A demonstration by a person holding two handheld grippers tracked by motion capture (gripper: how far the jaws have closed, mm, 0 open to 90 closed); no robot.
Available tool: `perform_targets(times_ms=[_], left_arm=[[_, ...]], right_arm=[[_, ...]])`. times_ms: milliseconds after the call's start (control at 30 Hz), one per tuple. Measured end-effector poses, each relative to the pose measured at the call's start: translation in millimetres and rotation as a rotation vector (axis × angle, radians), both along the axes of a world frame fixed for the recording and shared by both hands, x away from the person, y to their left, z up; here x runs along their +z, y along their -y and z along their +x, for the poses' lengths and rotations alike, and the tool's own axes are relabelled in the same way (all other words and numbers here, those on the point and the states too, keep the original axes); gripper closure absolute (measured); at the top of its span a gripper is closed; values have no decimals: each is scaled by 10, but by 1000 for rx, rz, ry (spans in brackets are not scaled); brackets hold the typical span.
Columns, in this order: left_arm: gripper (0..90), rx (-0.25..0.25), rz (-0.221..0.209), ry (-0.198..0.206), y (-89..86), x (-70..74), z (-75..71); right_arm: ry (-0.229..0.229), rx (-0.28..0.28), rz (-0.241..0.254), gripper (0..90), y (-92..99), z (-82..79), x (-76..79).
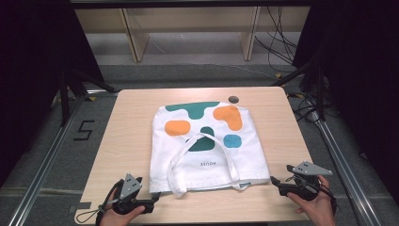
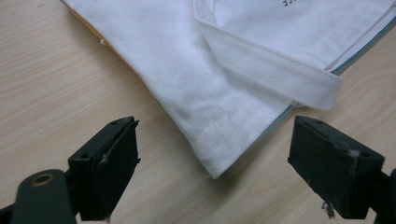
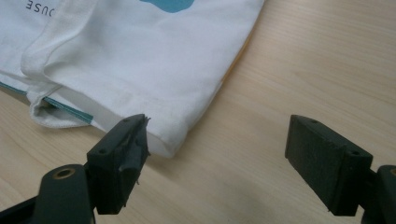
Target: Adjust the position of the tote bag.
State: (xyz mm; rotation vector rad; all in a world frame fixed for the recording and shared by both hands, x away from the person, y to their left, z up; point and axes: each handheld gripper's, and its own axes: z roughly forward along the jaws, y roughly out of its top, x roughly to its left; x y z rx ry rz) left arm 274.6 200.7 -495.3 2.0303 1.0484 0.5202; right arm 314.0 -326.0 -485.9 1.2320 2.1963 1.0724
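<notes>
The tote bag (image 1: 207, 146) lies flat mid-surface; left tool (image 1: 157, 198) at seven o'clock, right tool (image 1: 274, 181) at four, both spread, each facing a near corner to pinch.

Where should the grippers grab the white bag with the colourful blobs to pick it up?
Probably by its two near corners. The bag lies flat with its open edge toward the person, and each corner pokes out: the left gripper already frames one, the right gripper sits beside the other. Slide in low along the table, then pinch.
</notes>
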Motion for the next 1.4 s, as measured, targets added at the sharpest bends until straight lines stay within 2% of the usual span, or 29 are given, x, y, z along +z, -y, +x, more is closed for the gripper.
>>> perform_targets(times_ms=[67,100,167,200,300,333,367,500,533,567,600,633,700,733,767,833,867,900,933,967,1000,1033,1067,1100,1167,1233,1333,1367,1400], left_arm=[[150,1,10,2,-8,7,-1],[150,-15,26,7,-30,15,10],[150,-7,17,2,-24,11,5],[152,3,8,-4,-14,4,1],[156,-14,35,12,-11,10,2],[158,-24,49,18,-13,14,6],[160,-12,31,17,4,2,-3],[172,-7,35,19,10,-6,-3],[180,-13,42,16,8,-2,-6],[191,-17,56,13,3,2,-6],[227,-10,49,20,13,-9,-7],[227,-20,70,26,9,-3,4],[233,-20,69,26,14,-7,3],[248,-11,71,18,26,-16,-3],[258,-43,106,15,20,-7,0],[259,-32,105,3,36,-19,-4],[262,-24,91,6,54,-31,-1],[260,-27,105,11,77,-41,-1],[260,-27,105,11,77,-41,-1],[260,-31,132,11,79,-38,3],[260,-51,157,13,80,-36,12],[262,-38,172,-5,99,-38,11],[279,-51,175,5,101,-47,19],[277,-46,205,-8,130,-67,27],[276,-50,209,-16,139,-79,25],[276,-41,242,-25,152,-103,28],[278,-31,267,-27,139,-108,30],[282,-31,277,-32,129,-111,28],[296,-35,277,-37,115,-110,32]], right_arm=[[0,2,0,224,-2,2,2],[4,2,4,224,-7,5,-4],[-6,-17,-4,224,-18,-14,0],[-4,7,1,223,-14,5,-4],[0,10,-5,222,-17,8,-7],[-20,-23,-2,221,-38,-21,-2],[2,3,-24,222,-20,1,-12],[-12,16,-13,222,-30,11,-13],[14,4,-34,222,-29,8,-13],[10,16,-35,222,-27,14,-14],[9,17,-25,222,-30,16,-16],[5,16,-29,222,-31,16,-16],[-11,14,-26,222,-34,10,-12],[11,12,-35,222,-26,12,-12],[14,2,-32,222,-30,11,-15],[9,5,-34,222,-29,16,-15],[-12,11,-32,222,-40,13,-17],[-40,-16,-16,222,-64,-17,-13],[-40,-16,-16,222,-64,-17,-13],[-11,6,-34,222,-46,9,-18],[-13,13,-25,222,-51,18,-25],[-16,14,-28,222,-54,21,-24],[-12,13,-39,222,-56,19,-28],[-18,18,-34,222,-60,18,-31],[-14,19,-23,222,-62,19,-29],[-12,13,-34,223,-62,18,-29],[-8,17,-41,225,-56,19,-27],[-40,-17,-15,226,-85,-9,-20],[-38,-4,-21,227,-76,3,-20]])
